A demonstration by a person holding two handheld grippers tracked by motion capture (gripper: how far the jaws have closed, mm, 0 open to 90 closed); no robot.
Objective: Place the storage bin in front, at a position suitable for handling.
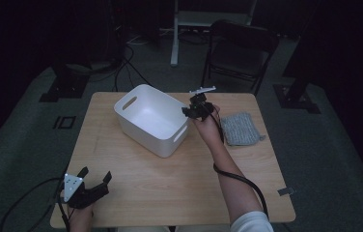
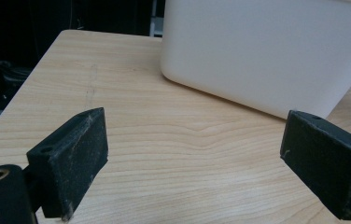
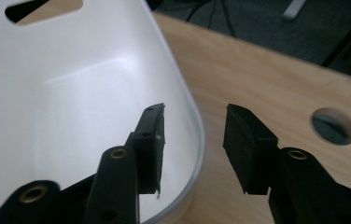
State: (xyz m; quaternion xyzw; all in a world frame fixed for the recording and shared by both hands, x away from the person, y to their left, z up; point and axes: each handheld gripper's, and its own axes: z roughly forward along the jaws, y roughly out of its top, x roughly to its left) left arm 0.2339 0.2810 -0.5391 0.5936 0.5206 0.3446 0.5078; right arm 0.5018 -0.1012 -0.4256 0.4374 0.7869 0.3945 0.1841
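A white plastic bin (image 1: 143, 137) with slot handles stands on the wooden table (image 1: 170, 179), at the back and slightly left of centre. My right gripper (image 1: 191, 112) is at the bin's right far corner. In the right gripper view its jaws (image 3: 194, 114) straddle the bin's rim (image 3: 200, 140), one inside the bin (image 3: 71, 93) and one outside. A gap shows between the pads and the wall, so it is open. My left gripper (image 1: 95, 173) rests at the near left corner of the table, wide open and holding nothing. Its jaws (image 2: 192, 144) point toward the bin's side wall (image 2: 267, 51).
A folded grey cloth (image 1: 240, 129) lies on the table right of the bin, just beyond my right hand. A round hole (image 3: 333, 126) pierces the tabletop near the bin's corner. A dark folding chair (image 1: 240, 48) stands behind the table. Cables trail from both grippers.
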